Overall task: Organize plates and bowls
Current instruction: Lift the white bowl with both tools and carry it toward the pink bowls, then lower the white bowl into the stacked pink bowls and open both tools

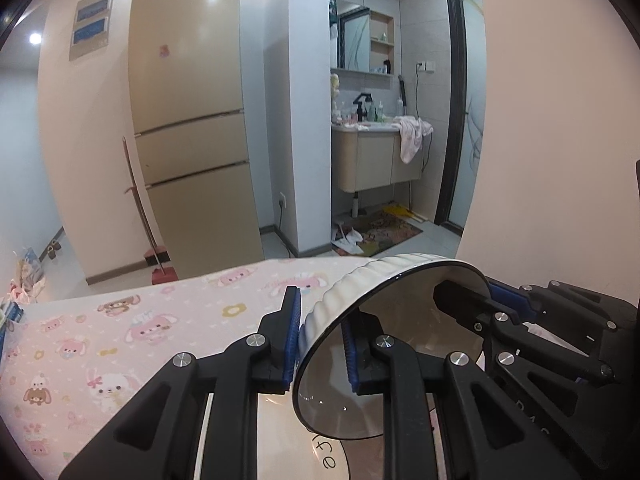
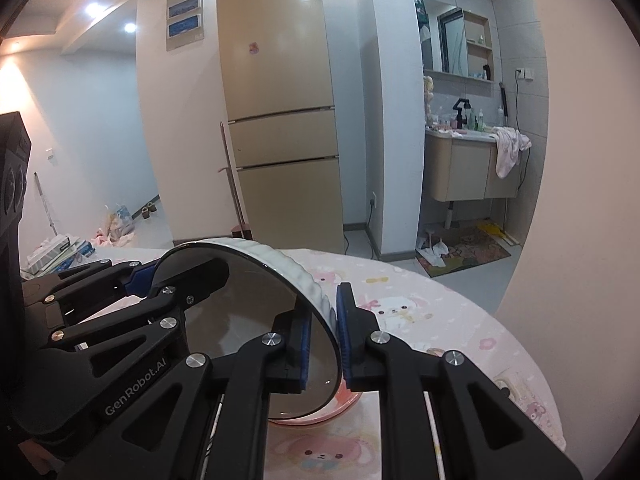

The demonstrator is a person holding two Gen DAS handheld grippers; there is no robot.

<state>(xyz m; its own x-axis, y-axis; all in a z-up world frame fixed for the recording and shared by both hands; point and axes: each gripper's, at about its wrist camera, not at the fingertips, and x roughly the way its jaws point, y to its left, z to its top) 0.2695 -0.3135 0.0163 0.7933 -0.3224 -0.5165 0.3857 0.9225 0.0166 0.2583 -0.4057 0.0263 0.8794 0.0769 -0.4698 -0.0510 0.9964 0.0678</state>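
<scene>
Left wrist | both jaws clamp ribbed white bowl (image 1: 352, 292) rim | pink cartoon tablecloth (image 1: 120, 332)

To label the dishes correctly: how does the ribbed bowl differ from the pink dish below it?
The ribbed bowl is white outside with a dark rim; the pink dish is pink. The bowl is tilted, clamped by left tool and right tool; the dish lies flat. Both are round.

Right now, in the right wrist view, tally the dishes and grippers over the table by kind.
White ribbed bowl: 1
Pink dish beneath it: 1
Grippers: 2 (right gripper, left gripper)
Total: 4
</scene>
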